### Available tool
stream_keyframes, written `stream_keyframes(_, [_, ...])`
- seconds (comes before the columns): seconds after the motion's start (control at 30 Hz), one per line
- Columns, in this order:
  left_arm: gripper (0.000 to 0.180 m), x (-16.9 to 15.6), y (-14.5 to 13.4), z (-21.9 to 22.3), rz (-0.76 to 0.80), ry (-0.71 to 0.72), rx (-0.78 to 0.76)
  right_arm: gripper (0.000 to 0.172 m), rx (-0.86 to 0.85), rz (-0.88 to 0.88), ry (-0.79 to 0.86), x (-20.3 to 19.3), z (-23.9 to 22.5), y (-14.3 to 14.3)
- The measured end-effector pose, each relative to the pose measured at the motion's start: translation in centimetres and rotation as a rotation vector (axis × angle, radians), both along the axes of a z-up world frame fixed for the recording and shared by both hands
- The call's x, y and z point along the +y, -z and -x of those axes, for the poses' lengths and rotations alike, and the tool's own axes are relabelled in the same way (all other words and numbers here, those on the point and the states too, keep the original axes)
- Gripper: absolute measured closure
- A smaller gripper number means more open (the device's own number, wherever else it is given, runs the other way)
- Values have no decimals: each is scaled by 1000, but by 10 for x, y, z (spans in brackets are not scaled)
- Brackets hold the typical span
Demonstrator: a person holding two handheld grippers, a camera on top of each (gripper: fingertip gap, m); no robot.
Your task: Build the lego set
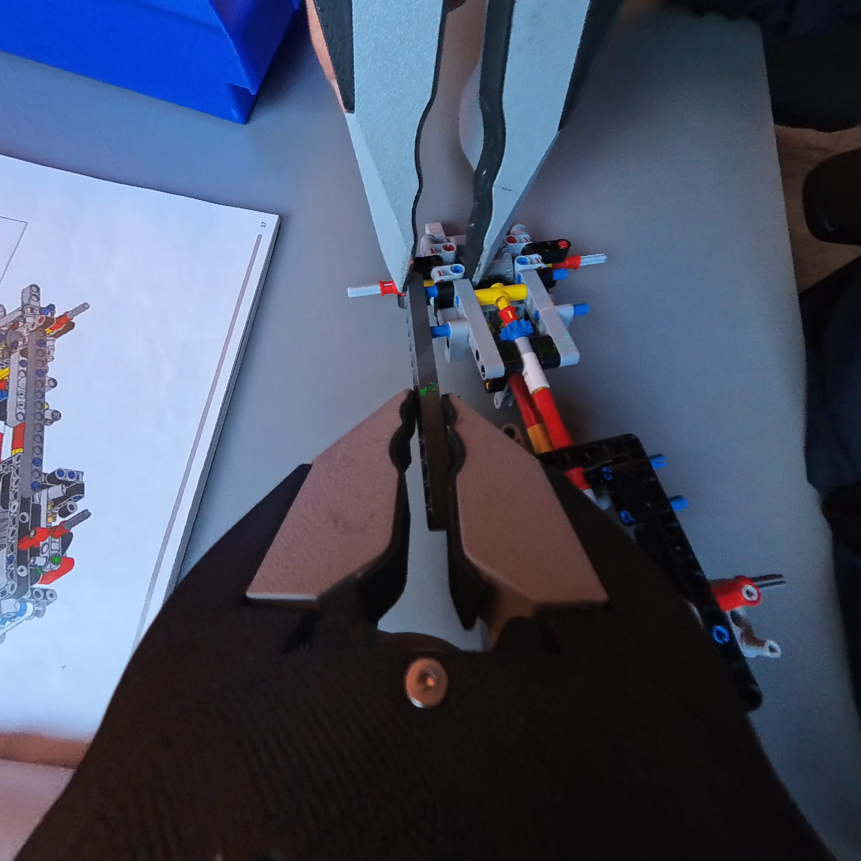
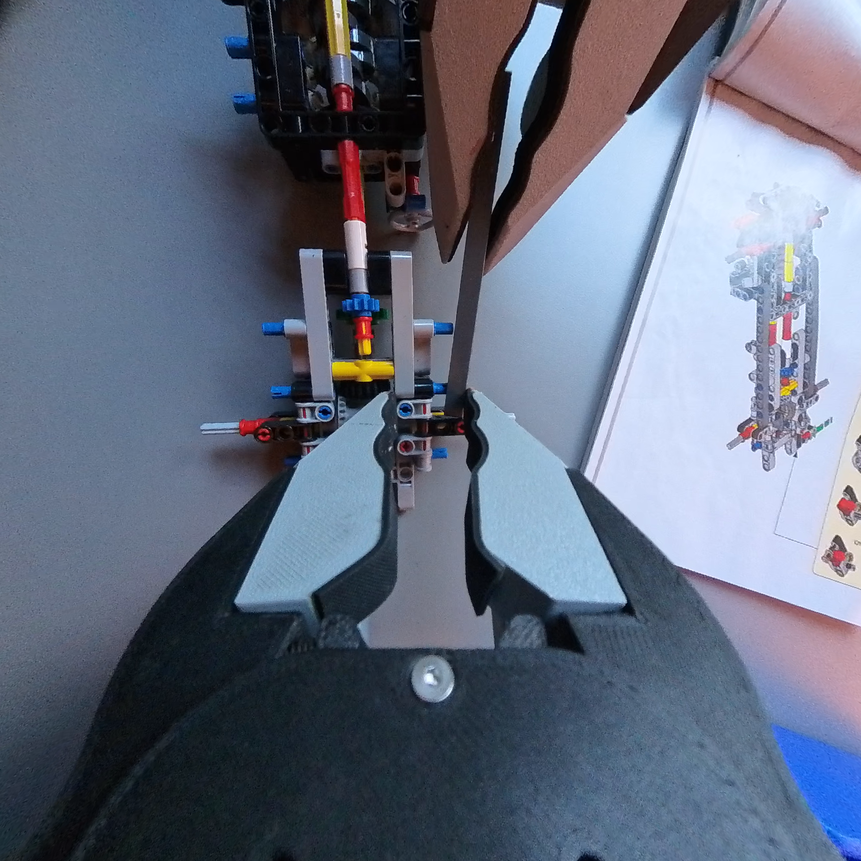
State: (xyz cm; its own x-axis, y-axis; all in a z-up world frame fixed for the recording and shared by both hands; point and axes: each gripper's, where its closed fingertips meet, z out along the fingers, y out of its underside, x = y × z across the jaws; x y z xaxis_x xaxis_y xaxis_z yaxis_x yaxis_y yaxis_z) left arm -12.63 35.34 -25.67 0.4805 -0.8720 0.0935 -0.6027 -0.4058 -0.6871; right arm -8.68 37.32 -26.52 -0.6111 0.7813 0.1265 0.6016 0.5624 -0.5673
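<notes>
My left gripper (image 1: 428, 396), with brown fingers, is shut on a long dark grey beam (image 1: 421, 345) and holds it by its near half. The beam's far end reaches the side of a brick assembly (image 1: 501, 298) of grey beams, blue pins and a yellow cross piece on the grey table. My right gripper (image 2: 429, 396), with grey fingers, is shut on the assembly's (image 2: 358, 368) near end, its pads against a grey connector and a black beam's tip. The dark grey beam (image 2: 468, 317) ends just inside its right pad. The left gripper shows in the right wrist view (image 2: 466, 265), the right gripper in the left wrist view (image 1: 440, 275).
A red axle (image 2: 350, 186) joins the assembly to a black frame (image 2: 335, 121) with blue pins. An open instruction booklet (image 1: 116, 326) lies beside the beam; it also shows in the right wrist view (image 2: 745, 372). A blue bin (image 1: 140, 46) stands behind the booklet. The grippers' ends are close to 5 cm from one another.
</notes>
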Motion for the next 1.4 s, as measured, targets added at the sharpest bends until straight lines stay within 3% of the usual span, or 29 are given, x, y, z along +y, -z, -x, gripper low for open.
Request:
stream_keyframes(0.3, [172, -2, 0, 0, 22, 0, -8, 146, -13, 9, 1, 0, 1, 1])
stream_keyframes(0.53, [159, -5, -8, -1, 66, 27, 4, 147, -35, 0, 5, 0, 2, 1])
stream_keyframes(1.0, [159, -8, -9, 1, 116, -59, 58, 147, -35, -3, 39, 0, 3, 0])
stream_keyframes(1.1, [126, -19, -16, -8, 196, -35, -27, 147, -38, -1, 44, 0, 3, 0])
stream_keyframes(1.2, [138, -17, -10, -5, 182, -51, 5, 147, -31, 2, 51, 1, 4, 0])
stream_keyframes(1.4, [139, -16, -10, -7, 170, -47, 51, 148, -31, 6, 68, 3, 4, -1])
